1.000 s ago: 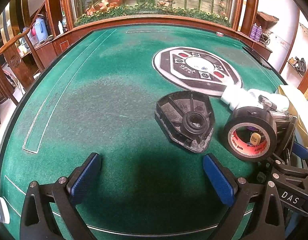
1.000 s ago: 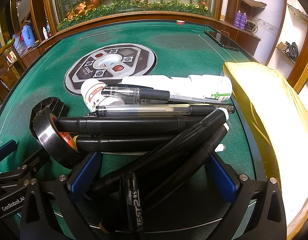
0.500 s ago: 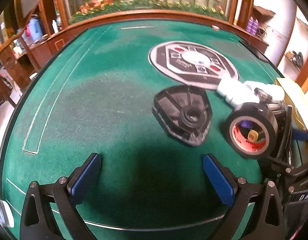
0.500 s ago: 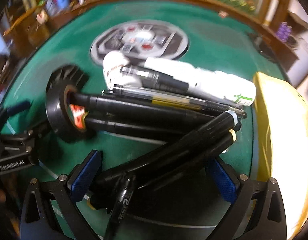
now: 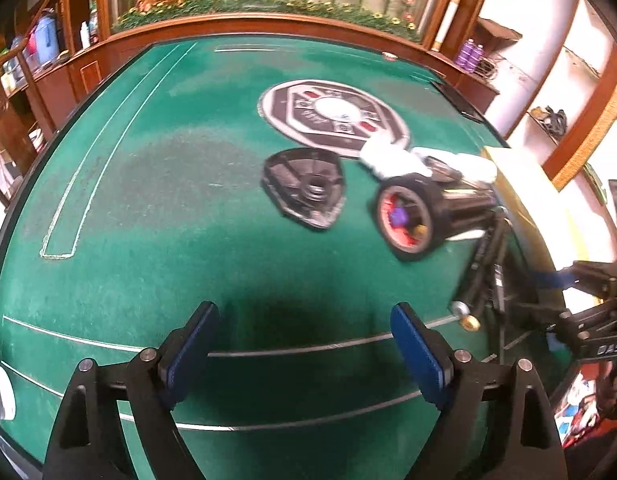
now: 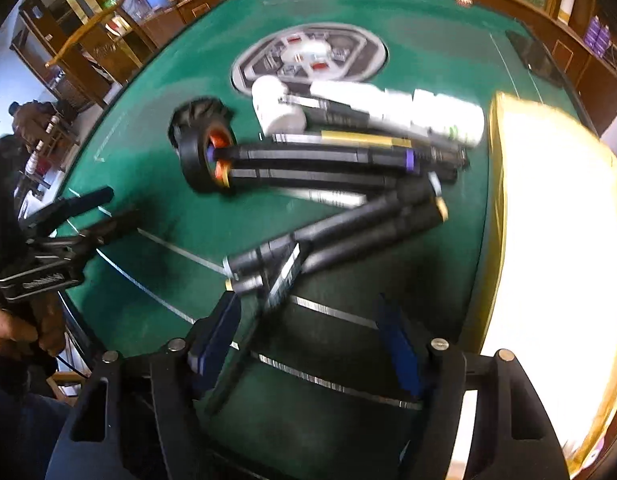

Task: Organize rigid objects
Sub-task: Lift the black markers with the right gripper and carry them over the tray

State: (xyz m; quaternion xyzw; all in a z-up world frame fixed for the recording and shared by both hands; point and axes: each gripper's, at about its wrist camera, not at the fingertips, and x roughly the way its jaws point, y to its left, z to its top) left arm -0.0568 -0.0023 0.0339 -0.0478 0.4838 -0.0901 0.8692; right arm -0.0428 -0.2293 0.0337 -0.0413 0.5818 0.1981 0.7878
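From your left wrist, the left claw point(image 5: 304, 340), jaws just narrowing yet empty, hangs over bare green table point(image 5: 156, 200); the tape roll point(image 5: 408, 220) lies ahead to its right. From your right wrist, the right claw point(image 6: 308, 336), just narrowing, straddles a thin pen point(image 6: 248, 336) without pinching it; the markers point(image 6: 348, 224) run away rightward towards the yellow box point(image 6: 556, 240).

Matt green felt covers the table point(image 5: 156, 208); at its twelve o'clock edge, glossy wood rail point(image 5: 236, 26); markers point(image 6: 308, 156) look smooth black plastic.

left gripper point(image 5: 304, 344): jaws apart, just narrowing, nothing between | right gripper point(image 6: 308, 332): jaws apart, just narrowing, angled down
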